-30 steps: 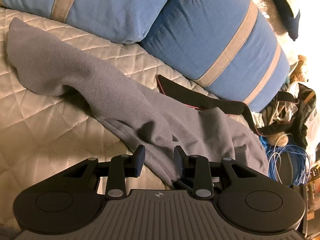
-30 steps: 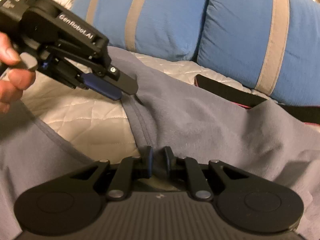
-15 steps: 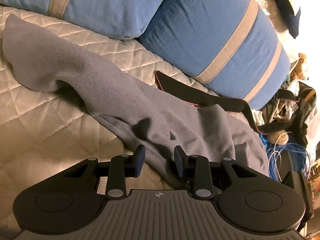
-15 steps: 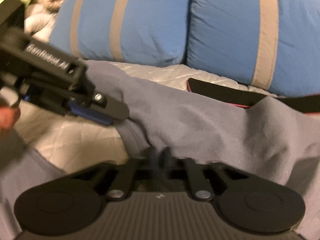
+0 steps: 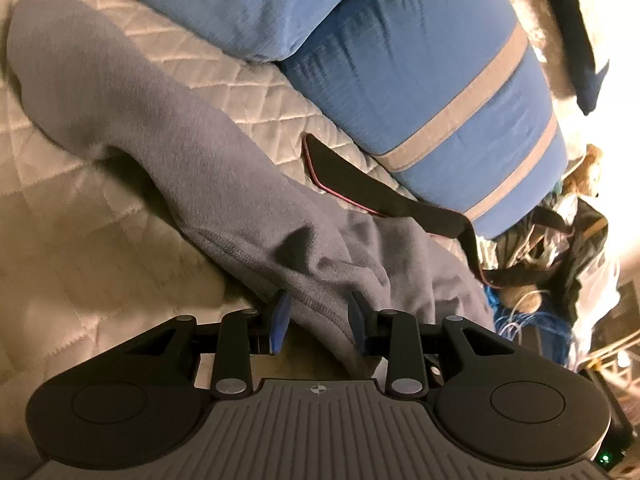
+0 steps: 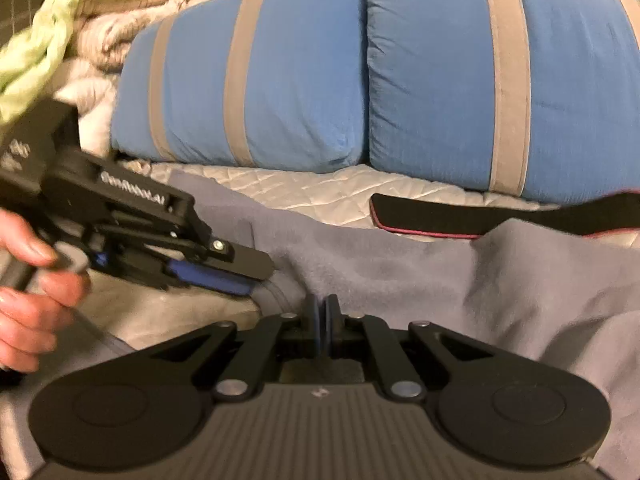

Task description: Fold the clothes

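A grey fleece garment (image 5: 208, 168) lies crumpled across the quilted bedspread (image 5: 80, 248), one long part stretching to the far left. My left gripper (image 5: 319, 320) is open, and the garment's stitched hem (image 5: 304, 296) runs between its blue-padded fingers. In the right wrist view the same garment (image 6: 460, 272) spreads to the right. My right gripper (image 6: 323, 312) is shut, pinching the fabric edge at its tips. The left gripper (image 6: 256, 276) comes in from the left, held by a hand (image 6: 28, 304), its tips at the hem just left of mine.
Two blue pillows with grey stripes (image 6: 460, 80) lean along the back of the bed. A black strap with red piping (image 6: 460, 216) lies just behind the garment. Bundled blankets (image 6: 80, 20) sit at the far left. Blue cables and clutter (image 5: 532, 312) are off the bed's right side.
My right gripper's fingers have come together on the fabric edge. The left gripper has slid forward, so the hem now lies between its open fingers.
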The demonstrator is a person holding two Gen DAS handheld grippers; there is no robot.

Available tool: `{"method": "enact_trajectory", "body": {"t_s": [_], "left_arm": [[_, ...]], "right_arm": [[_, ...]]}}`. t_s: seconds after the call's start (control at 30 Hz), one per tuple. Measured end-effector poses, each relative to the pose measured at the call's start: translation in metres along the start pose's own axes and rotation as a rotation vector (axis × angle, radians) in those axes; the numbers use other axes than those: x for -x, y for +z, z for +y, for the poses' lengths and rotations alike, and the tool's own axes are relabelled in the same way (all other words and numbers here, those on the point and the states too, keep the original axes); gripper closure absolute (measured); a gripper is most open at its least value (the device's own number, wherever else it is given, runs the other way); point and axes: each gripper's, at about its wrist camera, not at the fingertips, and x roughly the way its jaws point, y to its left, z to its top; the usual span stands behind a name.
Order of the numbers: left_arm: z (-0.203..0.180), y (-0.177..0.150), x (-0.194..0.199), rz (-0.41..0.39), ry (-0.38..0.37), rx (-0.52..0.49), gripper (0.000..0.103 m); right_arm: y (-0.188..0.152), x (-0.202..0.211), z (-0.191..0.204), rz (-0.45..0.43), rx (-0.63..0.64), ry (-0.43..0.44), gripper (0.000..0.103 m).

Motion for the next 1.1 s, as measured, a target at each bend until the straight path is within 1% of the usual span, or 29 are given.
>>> {"method": "enact_trajectory", "body": {"t_s": [0.2, 0.47, 0.53, 0.6, 0.67, 0.77, 0.87, 0.9, 0.97, 1.1], "left_arm": [[0.008, 0.000, -0.011, 0.000, 0.005, 0.063, 0.072], [0.021, 0.000, -0.030, -0.006, 0.001, 0.147, 0.074], [0.022, -0.001, -0.032, -0.011, 0.004, 0.165, 0.079], [0.022, -0.001, -0.035, -0.010, 0.016, 0.178, 0.096], [0.022, -0.001, -0.036, -0.007, 0.030, 0.187, 0.099], [0.015, -0.002, -0.028, -0.015, 0.050, 0.131, 0.099], [0.008, -0.003, -0.016, -0.016, 0.038, 0.087, 0.099], [0.006, -0.004, -0.012, -0.013, 0.035, 0.071, 0.099], [0.004, -0.007, -0.003, -0.009, 0.030, 0.047, 0.099], [0.004, -0.016, 0.011, 0.006, 0.052, 0.014, 0.100]], "right_arm": [[0.002, 0.002, -0.004, 0.007, -0.004, 0.007, 0.099], [-0.003, -0.001, 0.003, 0.027, 0.051, -0.008, 0.099], [-0.005, -0.002, 0.005, 0.032, 0.065, -0.012, 0.099], [-0.006, -0.003, 0.007, 0.037, 0.079, -0.017, 0.099], [-0.007, -0.003, 0.009, 0.042, 0.094, -0.021, 0.099], [-0.009, -0.003, 0.007, 0.038, 0.105, -0.026, 0.097], [-0.009, -0.003, 0.003, 0.035, 0.110, -0.054, 0.096], [-0.009, -0.003, 0.002, 0.034, 0.111, -0.064, 0.091], [-0.010, -0.004, 0.001, 0.034, 0.111, -0.074, 0.085], [-0.012, -0.006, 0.003, 0.034, 0.124, -0.107, 0.080]]}}
